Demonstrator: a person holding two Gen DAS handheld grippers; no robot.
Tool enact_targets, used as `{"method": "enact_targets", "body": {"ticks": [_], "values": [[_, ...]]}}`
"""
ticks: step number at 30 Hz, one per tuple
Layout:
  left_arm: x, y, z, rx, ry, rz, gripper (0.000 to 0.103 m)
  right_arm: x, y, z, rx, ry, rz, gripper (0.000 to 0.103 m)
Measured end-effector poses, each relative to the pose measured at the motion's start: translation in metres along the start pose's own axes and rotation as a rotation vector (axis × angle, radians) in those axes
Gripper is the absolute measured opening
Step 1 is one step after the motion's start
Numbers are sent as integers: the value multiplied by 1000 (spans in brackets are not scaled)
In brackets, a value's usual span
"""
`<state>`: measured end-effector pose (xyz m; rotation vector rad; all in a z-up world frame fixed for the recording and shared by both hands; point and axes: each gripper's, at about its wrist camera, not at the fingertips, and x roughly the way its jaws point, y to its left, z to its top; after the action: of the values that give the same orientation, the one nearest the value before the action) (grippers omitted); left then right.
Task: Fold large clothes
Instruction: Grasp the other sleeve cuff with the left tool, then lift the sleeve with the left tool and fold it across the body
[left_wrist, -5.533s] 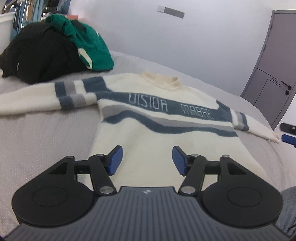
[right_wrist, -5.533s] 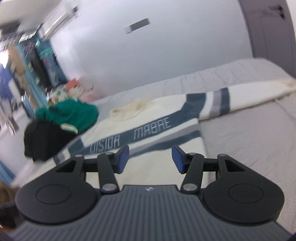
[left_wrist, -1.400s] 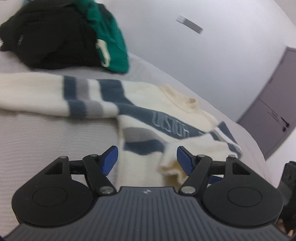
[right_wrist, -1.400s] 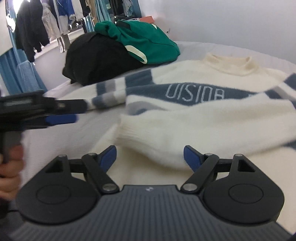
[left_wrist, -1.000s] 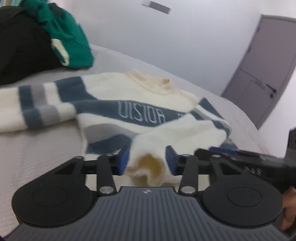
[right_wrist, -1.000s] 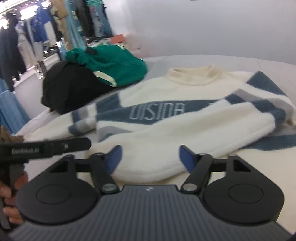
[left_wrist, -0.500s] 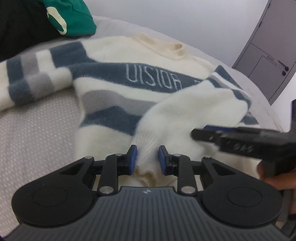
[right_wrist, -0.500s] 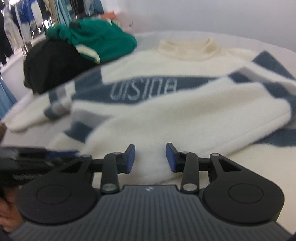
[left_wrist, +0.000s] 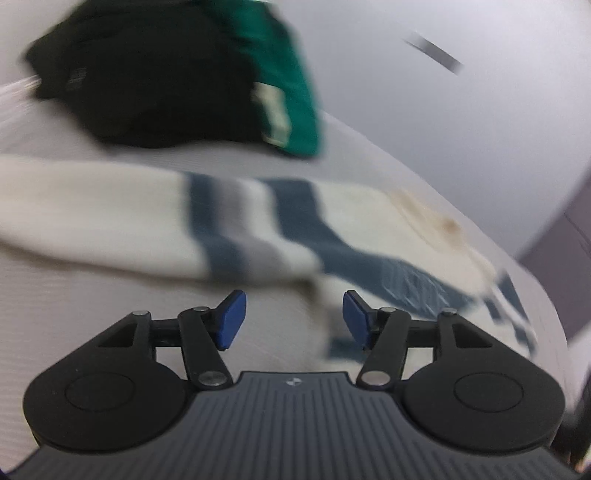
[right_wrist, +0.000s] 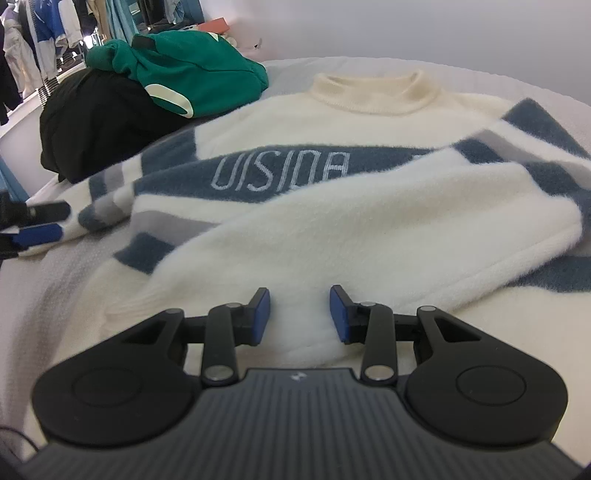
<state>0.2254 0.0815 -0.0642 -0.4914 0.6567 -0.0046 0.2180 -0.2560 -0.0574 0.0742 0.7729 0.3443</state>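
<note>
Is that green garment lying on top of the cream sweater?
No. In the right wrist view the green garment rests on a black garment beside the sweater, past its shoulder, not on it.

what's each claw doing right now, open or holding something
Left claw: open, just opened, nothing between its jaws.
Right claw: partly closed around the folded sleeve; grip unclear.

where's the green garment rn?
In the right wrist view the green garment sits upper left, piled on the black clothes at the far side of the bed, just left of the sweater collar.
</note>
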Motion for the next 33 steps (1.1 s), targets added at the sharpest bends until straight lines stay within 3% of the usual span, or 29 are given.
{"method": "enact_targets", "body": {"ticks": [4,8,14,17,20,26,33], "values": [[-7,42,30,-129,-16,86,64,-5,-5,-1,39,-4,10,38],[-18,101,51,-399,-9,73,64,-7,-2,-1,22,-2,-3,38],[-18,181,53,-585,19,180,64,-5,0,-1,15,-2,-17,38],[-18,221,44,-722,10,142,64,-3,-1,-1,19,0,-18,38],[-15,249,43,-843,-54,119,64,-1,-1,2,25,0,-24,38],[6,267,56,-893,-177,123,62,6,-2,5,29,2,-40,38],[19,270,74,-771,-198,178,47,14,7,9,4,3,-86,39]]}}
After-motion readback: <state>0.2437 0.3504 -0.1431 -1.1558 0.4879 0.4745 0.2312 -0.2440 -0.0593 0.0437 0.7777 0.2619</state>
